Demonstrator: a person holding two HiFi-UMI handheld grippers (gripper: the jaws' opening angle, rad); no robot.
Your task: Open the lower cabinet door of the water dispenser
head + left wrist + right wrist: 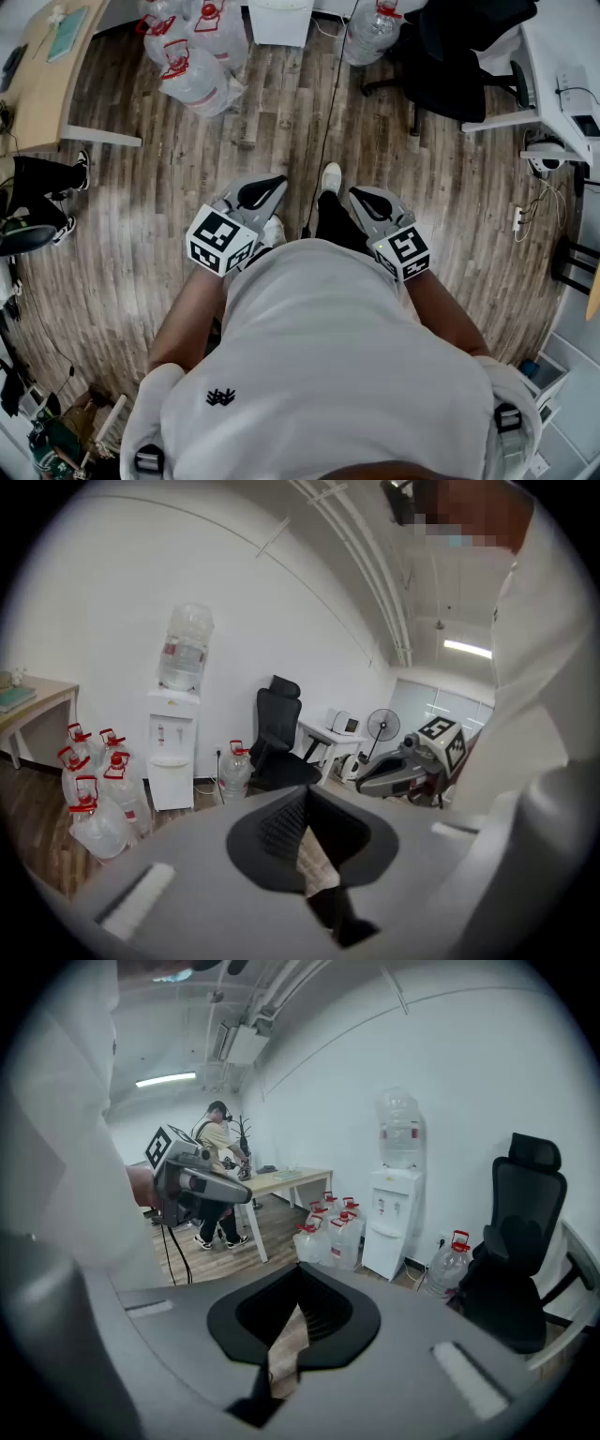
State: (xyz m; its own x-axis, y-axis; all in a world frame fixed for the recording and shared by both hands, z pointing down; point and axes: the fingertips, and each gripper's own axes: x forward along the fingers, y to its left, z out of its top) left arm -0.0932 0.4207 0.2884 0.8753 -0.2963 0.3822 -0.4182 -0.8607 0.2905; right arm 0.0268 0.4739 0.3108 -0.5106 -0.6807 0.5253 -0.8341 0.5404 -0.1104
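Observation:
The white water dispenser (173, 747) stands against the far wall with a bottle on top; its lower cabinet door (172, 785) is closed. The right gripper view shows the dispenser (394, 1208) too, and the head view catches its base (281, 19) at the top edge. My left gripper (278, 180) and right gripper (356, 194) are held close to the person's body, several steps from the dispenser. Both are shut with nothing between the jaws, as the left gripper (305, 794) and the right gripper (298, 1274) show in their own views.
Several full water bottles (192, 56) stand on the wood floor left of the dispenser, one more bottle (370, 33) to its right. A black office chair (450, 66) and a white desk (562, 75) are at the right. Another person (217, 1147) sits at a wooden table (42, 75) on the left.

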